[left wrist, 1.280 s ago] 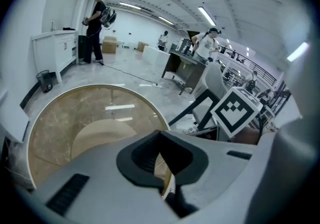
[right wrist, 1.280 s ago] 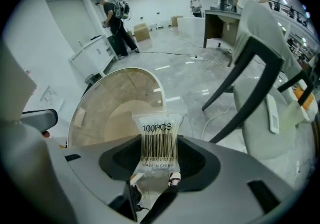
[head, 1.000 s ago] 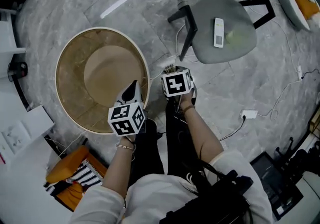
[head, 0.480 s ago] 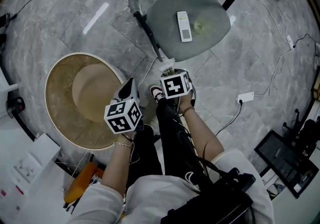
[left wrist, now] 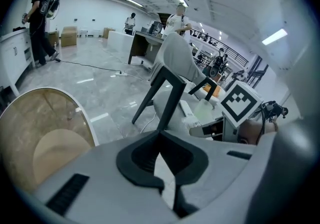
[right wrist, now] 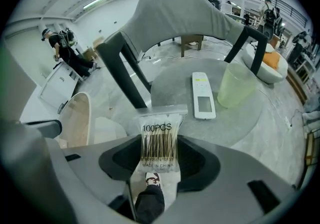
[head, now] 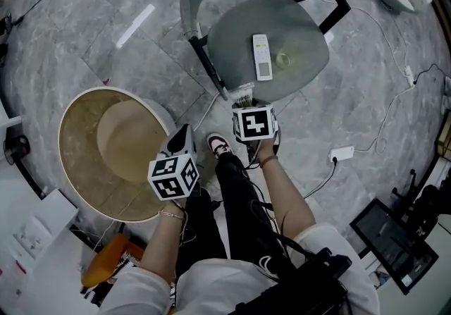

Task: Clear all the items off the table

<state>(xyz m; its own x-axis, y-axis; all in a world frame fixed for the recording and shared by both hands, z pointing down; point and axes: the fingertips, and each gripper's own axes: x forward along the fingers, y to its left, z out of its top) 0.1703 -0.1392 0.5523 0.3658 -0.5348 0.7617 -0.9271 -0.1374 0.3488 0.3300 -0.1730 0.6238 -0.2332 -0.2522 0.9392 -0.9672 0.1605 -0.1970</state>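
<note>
The round table (head: 76, 165) looks bare. 1 remote (head: 261, 56) and 1 cup (head: 283, 60) sit on the chair (head: 229, 32). The right claw (right wrist: 159, 167) grips a packet of cotton swabs (right wrist: 158, 140) near the seat's front edge; putting it down seems all that's left. The left claw (left wrist: 164, 170) is closed and empty.

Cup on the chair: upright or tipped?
Upright: the cup stands on its base on the chair seat, beside the remote; head view shows its round rim from above.
</note>
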